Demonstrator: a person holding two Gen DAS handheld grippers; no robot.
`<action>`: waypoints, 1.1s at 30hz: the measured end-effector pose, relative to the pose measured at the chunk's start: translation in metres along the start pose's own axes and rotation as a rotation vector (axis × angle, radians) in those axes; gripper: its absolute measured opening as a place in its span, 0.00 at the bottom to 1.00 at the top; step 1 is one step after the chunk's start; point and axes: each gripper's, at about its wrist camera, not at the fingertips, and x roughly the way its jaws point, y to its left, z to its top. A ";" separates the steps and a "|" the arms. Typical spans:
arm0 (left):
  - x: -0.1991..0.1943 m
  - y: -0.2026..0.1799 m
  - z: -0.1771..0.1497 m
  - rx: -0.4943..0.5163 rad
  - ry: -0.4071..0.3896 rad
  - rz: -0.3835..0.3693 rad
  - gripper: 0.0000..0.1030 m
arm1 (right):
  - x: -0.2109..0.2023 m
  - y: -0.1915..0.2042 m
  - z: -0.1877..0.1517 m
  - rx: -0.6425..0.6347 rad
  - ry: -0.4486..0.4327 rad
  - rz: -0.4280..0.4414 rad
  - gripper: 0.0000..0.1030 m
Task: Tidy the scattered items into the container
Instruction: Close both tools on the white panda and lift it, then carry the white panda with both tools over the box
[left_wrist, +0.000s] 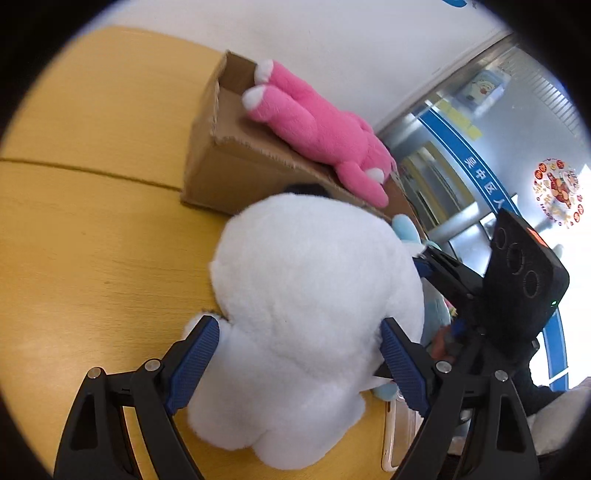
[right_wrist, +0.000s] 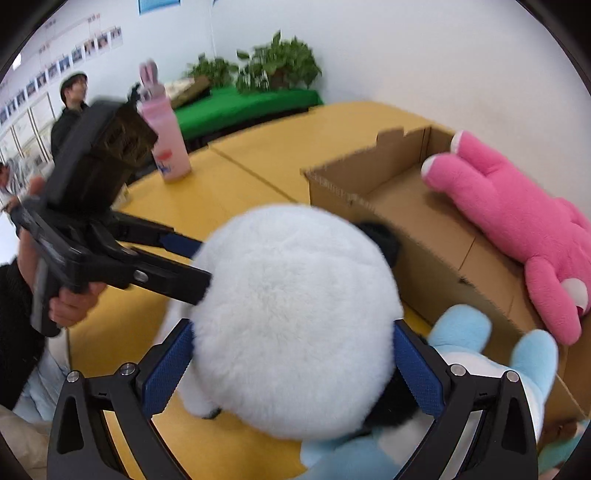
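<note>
The fingers (left_wrist: 208, 332) of the left gripper (left_wrist: 299, 343) are clamping the white plush toy (left_wrist: 310, 314) from both flanks; the right gripper (right_wrist: 293, 354) is gripping the same toy likewise, its fingers (right_wrist: 415, 363) pressing into the fur. The toy is sitting between both finger pairs, just above the worktop (left_wrist: 92, 240). The cardboard box (right_wrist: 406, 206) is lying ahead of the fingers and to their right, a pink plush rabbit (right_wrist: 517, 221) draped over its rim. Both grippers are converging at an angle, equally near.
</note>
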 end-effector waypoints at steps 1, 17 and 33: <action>0.004 0.003 0.000 -0.004 0.010 -0.011 0.92 | 0.002 0.002 0.000 -0.012 0.002 -0.010 1.00; 0.016 -0.031 -0.009 0.073 0.043 0.055 0.84 | 0.009 0.026 -0.008 -0.048 0.035 -0.124 0.91; -0.046 -0.139 0.053 0.286 -0.189 0.099 0.80 | -0.103 0.006 0.035 0.006 -0.241 -0.167 0.84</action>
